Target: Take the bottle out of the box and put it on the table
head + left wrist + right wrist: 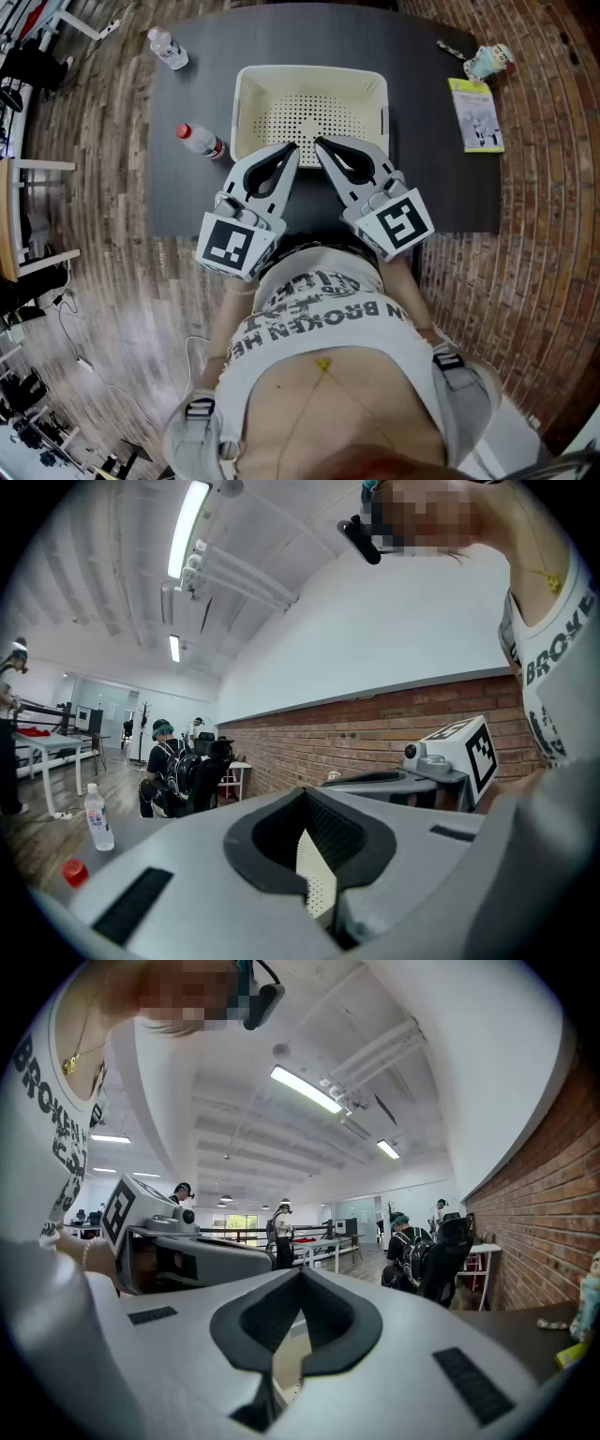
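A cream perforated box [309, 72] stands mid-desk, open on top and walled on all four sides. The left gripper [292, 150] and right gripper [320, 143], jaws together, reach over its near rim side by side, with only a narrow gap between them. A red-capped bottle [202, 141] lies just beside the box's left wall, crowding that side. A second bottle [168, 48] lies well apart at the far left corner. Bare dark desk [422, 178] runs from the box's right wall to a booklet [476, 114] and a figurine [489, 62] near the right edge.
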A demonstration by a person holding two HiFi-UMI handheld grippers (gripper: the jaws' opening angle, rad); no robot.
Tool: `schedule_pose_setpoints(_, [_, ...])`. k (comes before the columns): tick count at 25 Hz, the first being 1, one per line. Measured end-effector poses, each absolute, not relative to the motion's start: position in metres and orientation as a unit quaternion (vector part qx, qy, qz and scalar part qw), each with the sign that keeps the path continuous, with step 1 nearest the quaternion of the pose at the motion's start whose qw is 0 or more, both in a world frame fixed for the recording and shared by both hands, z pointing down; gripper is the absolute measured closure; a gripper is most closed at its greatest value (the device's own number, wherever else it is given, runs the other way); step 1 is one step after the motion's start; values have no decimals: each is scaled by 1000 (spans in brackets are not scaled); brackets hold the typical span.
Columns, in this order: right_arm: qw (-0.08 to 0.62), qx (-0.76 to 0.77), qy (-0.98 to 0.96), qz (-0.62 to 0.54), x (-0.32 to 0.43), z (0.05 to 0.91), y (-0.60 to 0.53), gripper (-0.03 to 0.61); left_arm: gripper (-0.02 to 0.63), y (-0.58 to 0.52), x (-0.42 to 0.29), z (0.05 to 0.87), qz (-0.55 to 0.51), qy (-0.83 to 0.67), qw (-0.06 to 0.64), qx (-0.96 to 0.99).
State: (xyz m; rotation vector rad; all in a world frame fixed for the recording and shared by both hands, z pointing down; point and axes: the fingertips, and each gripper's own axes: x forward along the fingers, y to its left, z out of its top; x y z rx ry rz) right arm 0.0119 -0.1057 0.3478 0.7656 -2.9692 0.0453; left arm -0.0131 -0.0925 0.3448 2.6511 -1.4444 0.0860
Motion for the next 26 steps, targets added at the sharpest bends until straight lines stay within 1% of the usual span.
schedule_pose_setpoints(26, [46, 242, -969, 25, 13, 354, -107, 571, 607, -95, -11, 351, 28, -475, 71, 876])
